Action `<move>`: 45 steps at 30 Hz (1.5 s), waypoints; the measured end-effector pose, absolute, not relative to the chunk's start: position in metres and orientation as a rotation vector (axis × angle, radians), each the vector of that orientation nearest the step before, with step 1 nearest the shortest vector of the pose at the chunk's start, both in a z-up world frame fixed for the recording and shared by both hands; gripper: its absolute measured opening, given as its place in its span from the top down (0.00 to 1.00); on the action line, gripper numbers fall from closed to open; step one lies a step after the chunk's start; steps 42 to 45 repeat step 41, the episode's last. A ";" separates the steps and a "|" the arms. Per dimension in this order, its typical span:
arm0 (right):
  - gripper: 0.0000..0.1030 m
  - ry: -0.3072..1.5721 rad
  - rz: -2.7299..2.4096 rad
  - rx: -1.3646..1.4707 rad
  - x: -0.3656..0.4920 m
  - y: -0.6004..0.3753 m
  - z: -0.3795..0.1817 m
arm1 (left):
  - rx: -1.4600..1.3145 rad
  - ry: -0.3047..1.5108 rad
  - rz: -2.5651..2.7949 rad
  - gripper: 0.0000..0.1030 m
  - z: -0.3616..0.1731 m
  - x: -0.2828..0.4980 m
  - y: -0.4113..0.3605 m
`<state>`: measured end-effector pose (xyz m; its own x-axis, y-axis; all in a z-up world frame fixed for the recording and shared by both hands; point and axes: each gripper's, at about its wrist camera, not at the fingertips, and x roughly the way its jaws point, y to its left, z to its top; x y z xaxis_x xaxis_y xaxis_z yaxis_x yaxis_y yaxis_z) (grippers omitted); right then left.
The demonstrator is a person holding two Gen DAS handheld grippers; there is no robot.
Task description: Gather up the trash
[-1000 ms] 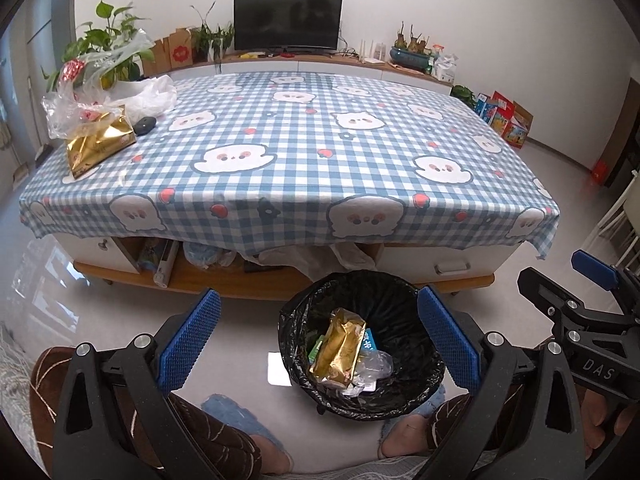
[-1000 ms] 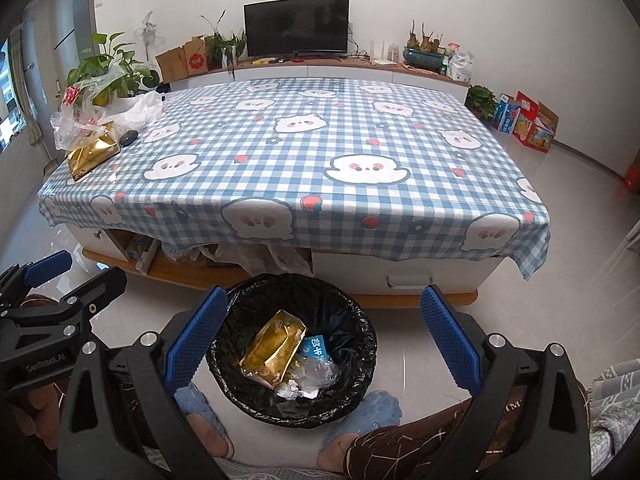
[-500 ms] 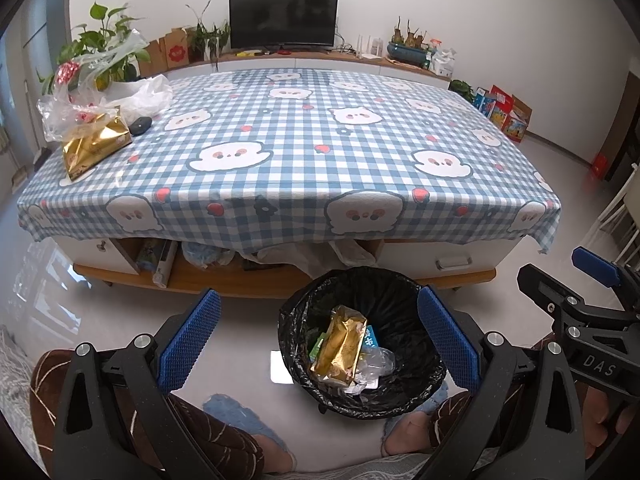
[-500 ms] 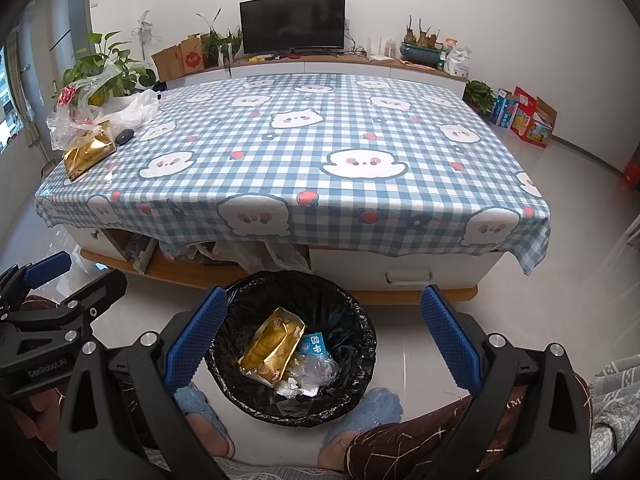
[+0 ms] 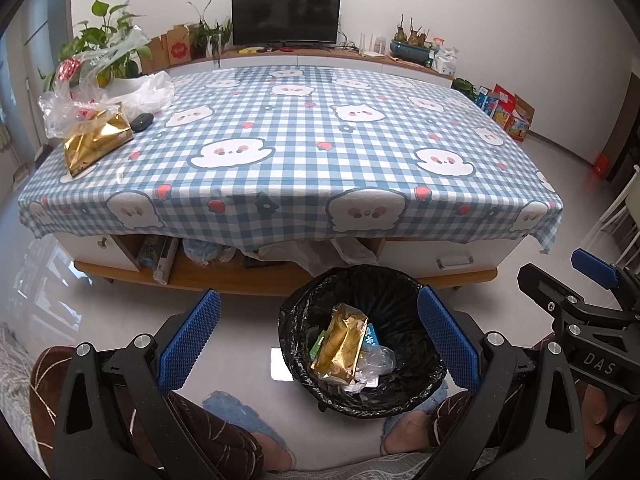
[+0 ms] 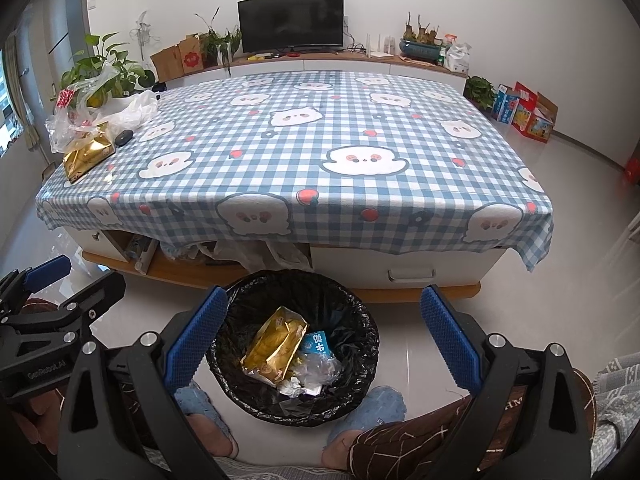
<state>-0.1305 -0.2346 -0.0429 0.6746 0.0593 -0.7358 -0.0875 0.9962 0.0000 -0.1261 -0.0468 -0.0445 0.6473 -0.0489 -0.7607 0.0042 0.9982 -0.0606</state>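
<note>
Evidently we hold the left gripper and right gripper wide and empty above the bin, since remaining trash, a gold packet, sits far across the table.

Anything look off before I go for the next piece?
Nothing spilled or damaged. The trash bin stands upright with wrappers inside. One gold wrapper and loose plastic bags lie on the table's far left corner. Both tools are open and empty.
</note>
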 end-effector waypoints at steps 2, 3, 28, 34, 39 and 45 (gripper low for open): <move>0.10 0.826 0.081 -0.037 -0.130 -0.235 -0.043 | -0.054 0.869 -0.034 0.06 -0.045 -0.126 -0.047; 0.10 0.827 0.082 -0.036 -0.130 -0.235 -0.043 | -0.054 0.870 -0.036 0.06 -0.045 -0.125 -0.047; 0.10 0.829 0.083 -0.030 -0.129 -0.236 -0.045 | -0.052 0.854 -0.016 0.06 -0.042 -0.125 -0.048; 0.10 0.830 0.081 -0.029 -0.128 -0.236 -0.046 | -0.052 0.858 -0.027 0.06 -0.043 -0.125 -0.049; 0.10 0.828 0.080 -0.026 -0.129 -0.235 -0.047 | -0.056 0.860 -0.046 0.06 -0.043 -0.125 -0.051; 0.09 0.829 0.080 -0.026 -0.129 -0.234 -0.047 | -0.057 0.861 -0.043 0.06 -0.043 -0.125 -0.051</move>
